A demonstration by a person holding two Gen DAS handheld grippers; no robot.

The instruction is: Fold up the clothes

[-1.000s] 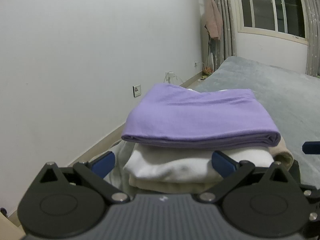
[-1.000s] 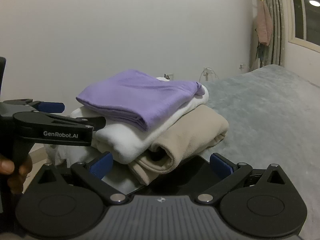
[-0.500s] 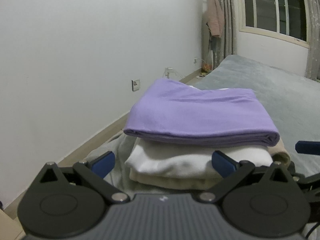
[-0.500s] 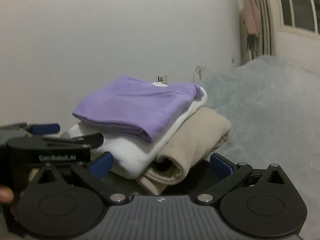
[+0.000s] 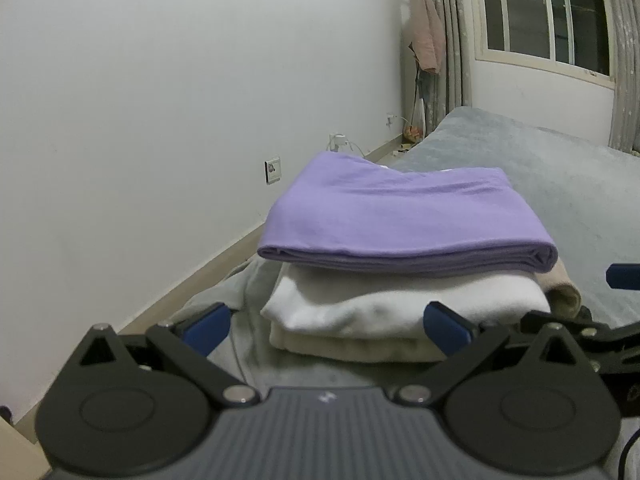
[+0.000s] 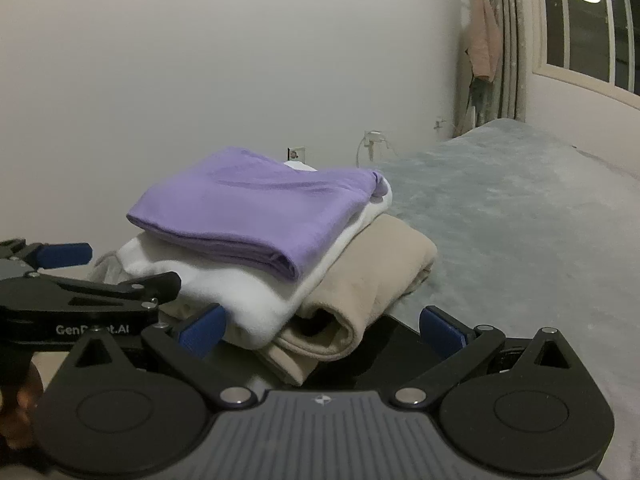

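A stack of folded clothes lies at the bed's left edge: a purple garment [image 5: 400,216] [image 6: 256,208] on top, a white one [image 5: 400,304] [image 6: 240,288] under it, and a beige one [image 6: 380,280] [image 5: 564,292] lowest. A grey garment [image 5: 248,292] lies crumpled under the stack's near left side. Something black [image 6: 384,344] shows beneath the beige fold. My left gripper [image 5: 328,326] is open just short of the stack's near edge, with nothing pinched. My right gripper [image 6: 322,332] is open at the stack's right corner, gripping nothing. The left gripper [image 6: 80,304] also shows at that view's left side.
The grey bed [image 5: 560,184] [image 6: 520,220] stretches right and back toward a window [image 5: 548,12] with curtains. A white wall [image 5: 160,100] with a socket [image 5: 273,170] runs along the left, with a strip of floor between. A pink garment [image 5: 428,36] hangs in the corner.
Both grippers have drawn back slightly from the stack, so more grey garment shows in front of it. The stack has not moved and both grippers stay open.
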